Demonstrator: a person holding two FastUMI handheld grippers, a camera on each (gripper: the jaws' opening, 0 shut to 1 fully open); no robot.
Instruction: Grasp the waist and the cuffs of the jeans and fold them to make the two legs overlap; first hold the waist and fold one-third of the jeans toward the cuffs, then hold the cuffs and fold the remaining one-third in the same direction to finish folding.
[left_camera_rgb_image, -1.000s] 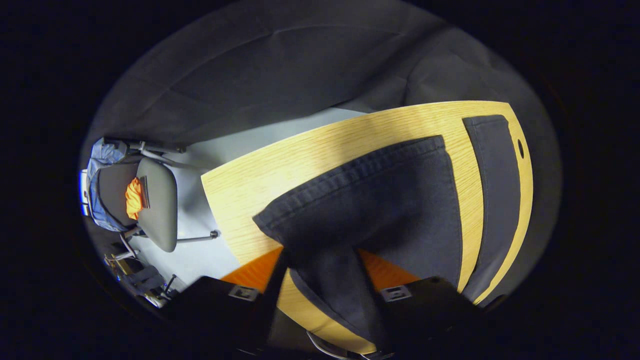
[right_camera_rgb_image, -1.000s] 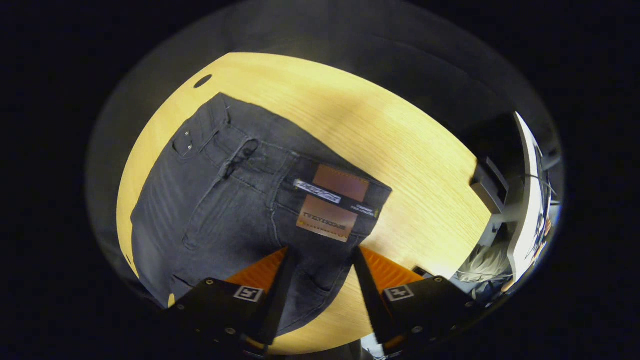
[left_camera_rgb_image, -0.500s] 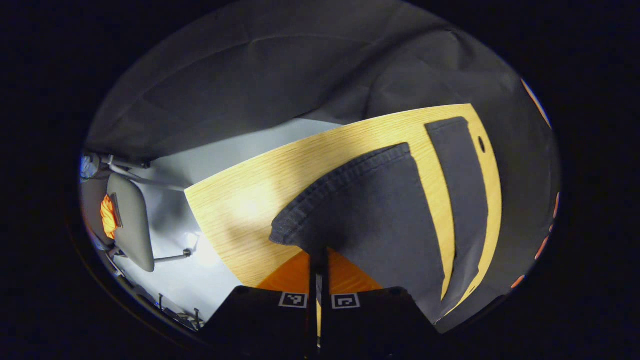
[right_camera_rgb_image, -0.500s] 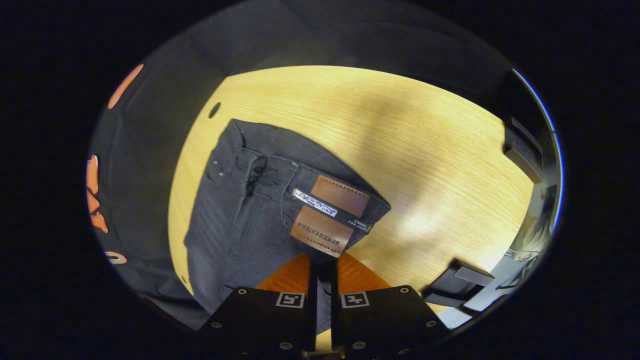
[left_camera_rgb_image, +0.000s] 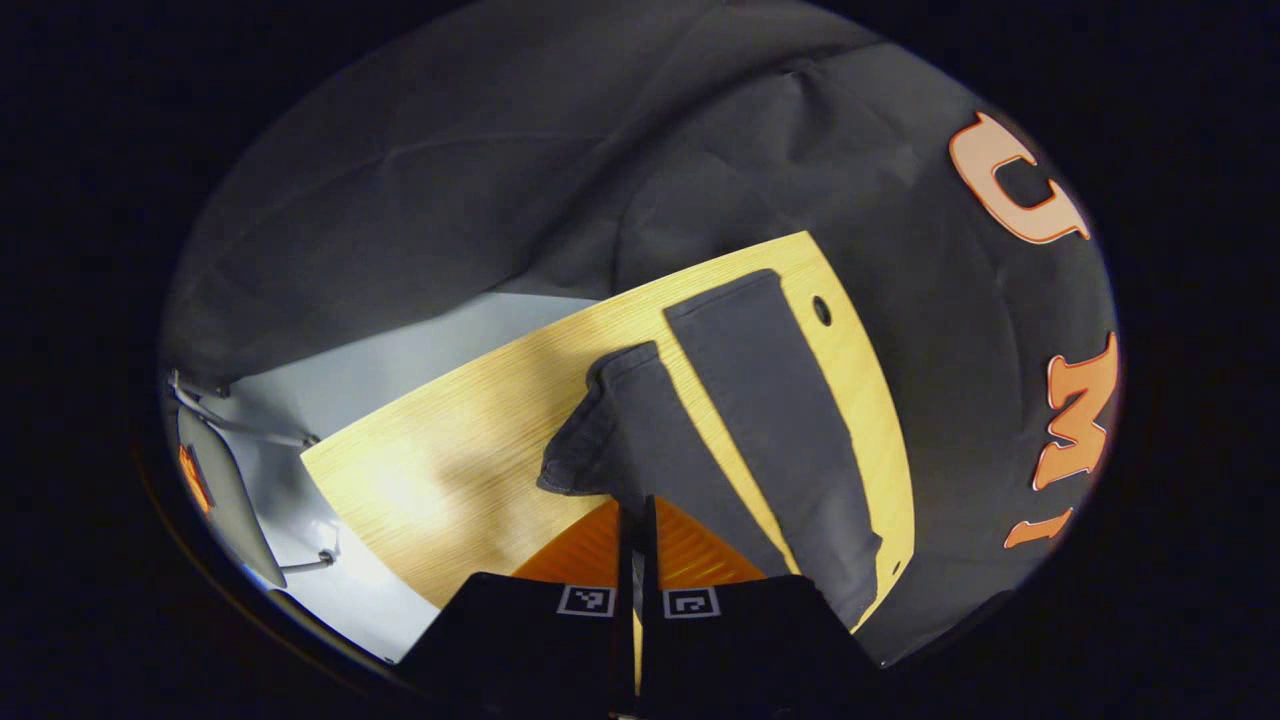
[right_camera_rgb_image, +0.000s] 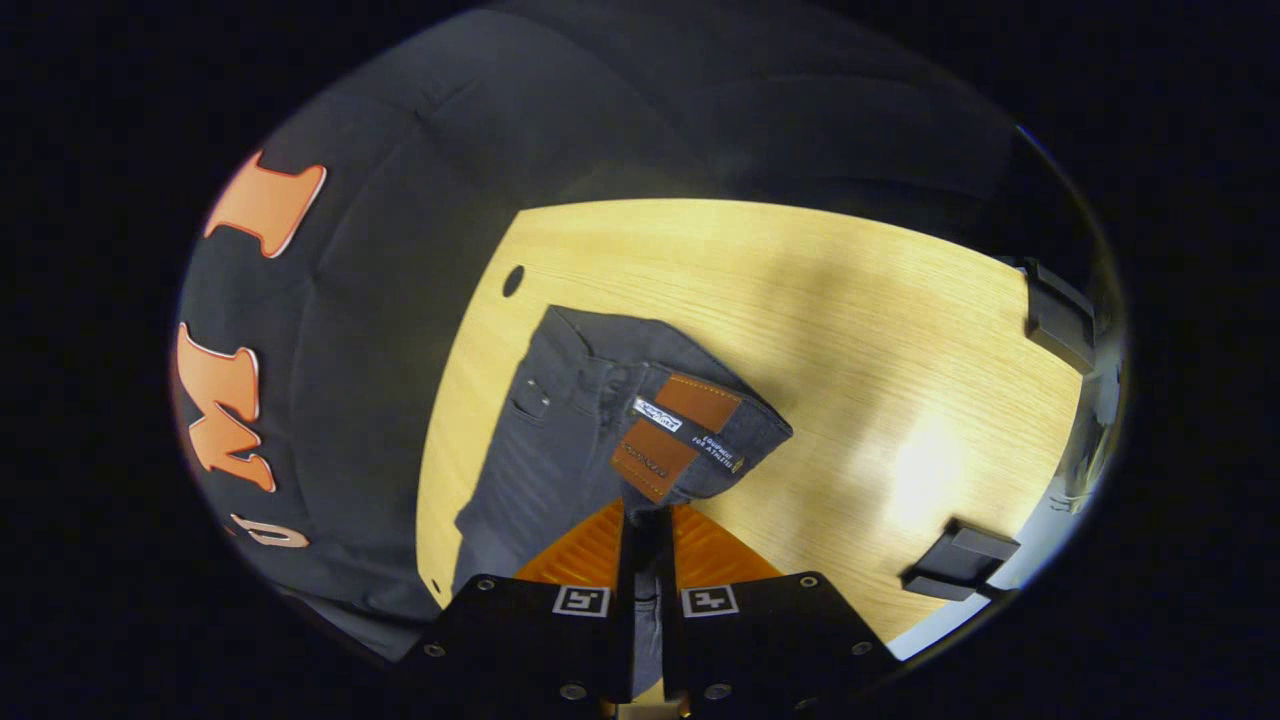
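- Left gripper view: we see the left gripper (left_camera_rgb_image: 632, 515) with its two fingers drawn together on the hem of one leg of the dark jeans (left_camera_rgb_image: 640, 440), raising the cuff (left_camera_rgb_image: 590, 440) off the wooden table (left_camera_rgb_image: 450, 470).
- The other leg (left_camera_rgb_image: 775, 400) lies flat on the table beside it, reaching toward the far edge near a round hole (left_camera_rgb_image: 822, 311).
- A chair (left_camera_rgb_image: 225, 495) stands on the pale floor (left_camera_rgb_image: 350, 350) beyond the table's left end.
- Right gripper view: we see the right gripper (right_camera_rgb_image: 645, 525) pinched narrow on the waist (right_camera_rgb_image: 690, 440) of the jeans, just below the brown leather patch (right_camera_rgb_image: 675, 435).
- The waistband is lifted and bunched; the rest of the garment trails down to the table toward the lower left.
- A dark bracket-like object (right_camera_rgb_image: 960, 570) sits at the table's right edge; we cannot tell what it is.
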